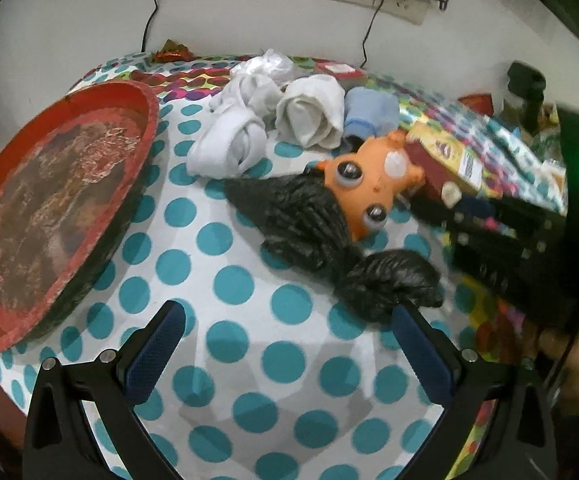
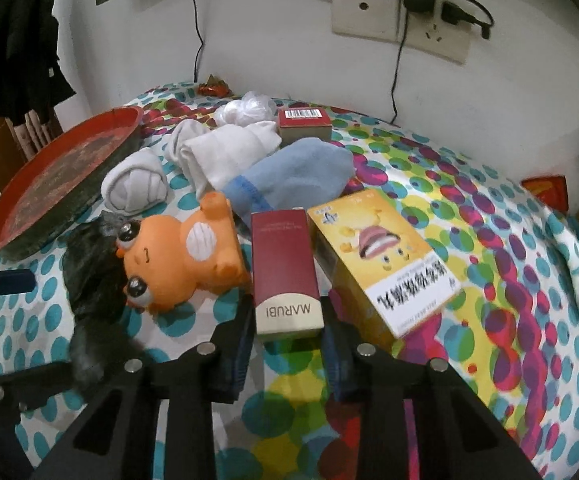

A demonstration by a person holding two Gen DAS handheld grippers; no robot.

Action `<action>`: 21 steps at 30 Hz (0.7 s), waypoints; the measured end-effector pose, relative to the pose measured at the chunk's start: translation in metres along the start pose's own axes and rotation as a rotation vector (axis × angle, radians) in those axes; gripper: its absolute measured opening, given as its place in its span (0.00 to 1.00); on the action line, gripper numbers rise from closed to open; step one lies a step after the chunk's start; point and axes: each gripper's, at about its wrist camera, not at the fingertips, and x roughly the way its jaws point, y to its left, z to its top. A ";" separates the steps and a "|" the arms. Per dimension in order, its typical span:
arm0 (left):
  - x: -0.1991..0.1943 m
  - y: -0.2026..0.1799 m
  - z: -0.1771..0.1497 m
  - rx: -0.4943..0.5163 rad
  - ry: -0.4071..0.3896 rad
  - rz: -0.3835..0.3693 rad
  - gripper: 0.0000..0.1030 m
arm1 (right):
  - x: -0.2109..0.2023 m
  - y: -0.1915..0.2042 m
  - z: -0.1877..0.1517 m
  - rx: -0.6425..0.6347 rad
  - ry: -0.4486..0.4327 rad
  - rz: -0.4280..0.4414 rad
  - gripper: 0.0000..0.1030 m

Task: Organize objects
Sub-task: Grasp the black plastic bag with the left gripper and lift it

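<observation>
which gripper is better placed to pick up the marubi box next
Right. The right gripper already has its fingers on either side of the MARUBI box, while the left gripper is open over bare tablecloth beside the black bag.

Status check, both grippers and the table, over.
Right gripper shut on MARUBI box. Left gripper open, empty, near black bag. Orange toy, yellow box crowd the box.
</observation>
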 end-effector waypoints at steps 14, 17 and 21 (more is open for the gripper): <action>0.002 0.005 0.015 -0.178 0.025 -0.118 1.00 | -0.003 -0.005 -0.005 0.031 0.000 -0.002 0.29; 0.007 0.000 0.021 -0.174 0.024 -0.111 1.00 | -0.003 -0.007 -0.005 0.039 -0.001 0.005 0.29; 0.015 -0.005 0.023 -0.164 0.021 -0.091 0.99 | -0.003 -0.007 -0.005 0.040 -0.001 0.006 0.29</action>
